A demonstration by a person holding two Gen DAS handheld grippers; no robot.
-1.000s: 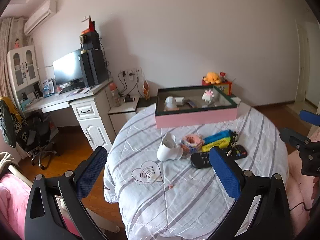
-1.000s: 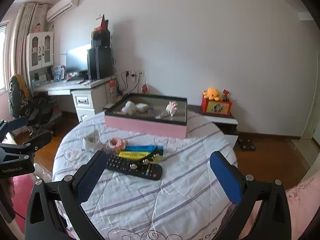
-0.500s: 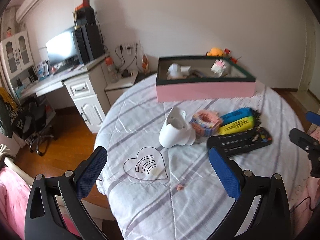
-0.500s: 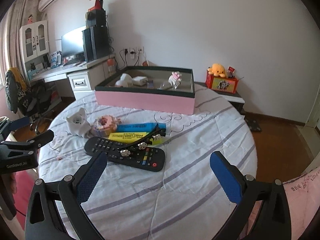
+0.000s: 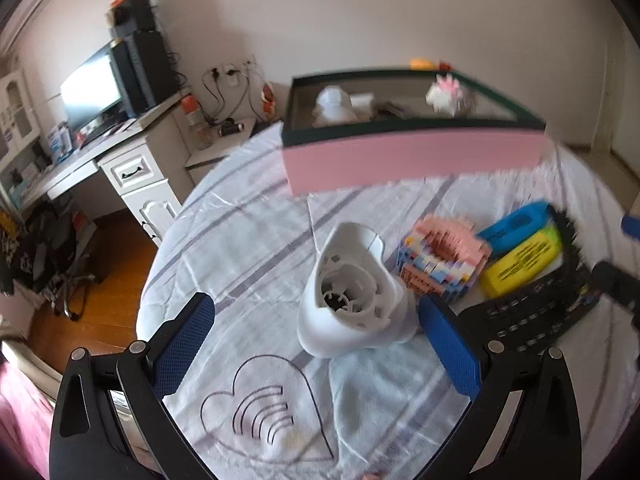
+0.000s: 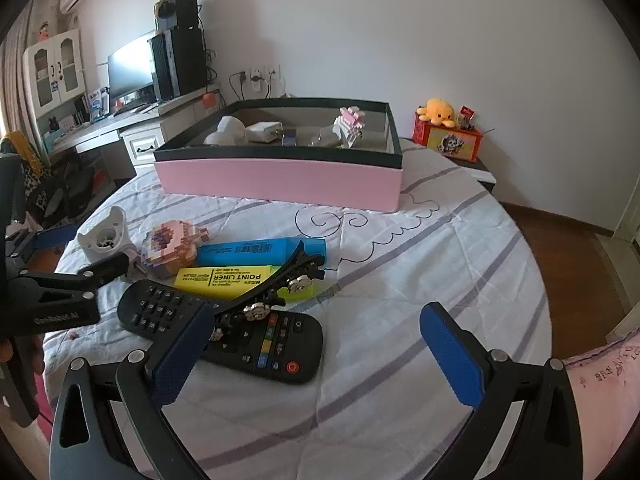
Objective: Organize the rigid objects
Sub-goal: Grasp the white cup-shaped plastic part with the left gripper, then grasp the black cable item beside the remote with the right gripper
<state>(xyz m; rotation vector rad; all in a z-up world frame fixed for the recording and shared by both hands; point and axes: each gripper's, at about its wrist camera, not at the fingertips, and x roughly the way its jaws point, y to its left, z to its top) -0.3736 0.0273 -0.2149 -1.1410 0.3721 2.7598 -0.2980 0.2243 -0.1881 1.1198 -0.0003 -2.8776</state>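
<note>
Nearby, both grippers, left (image 5: 316, 344) and right (image 6: 316, 352), hold their jaws wide and empty. Between the left's lies a glossy white moulded plastic housing (image 5: 352, 300), hollow mouth up, on the striped quilted table (image 6: 400, 280); a slim black remote control (image 6: 224, 330) lies lengthwise left-to-right.

The yellow highlighter (image 6: 234, 279) reads "POINT LINER"; the left gripper (image 6: 96, 256) "GenRobot.AI".

Pink box (image 5: 412, 160) motion-blurred, remote control (image 5: 532, 316) partly behind left tool's finger, right tool (image 5: 624, 256) edge-cropped
</note>
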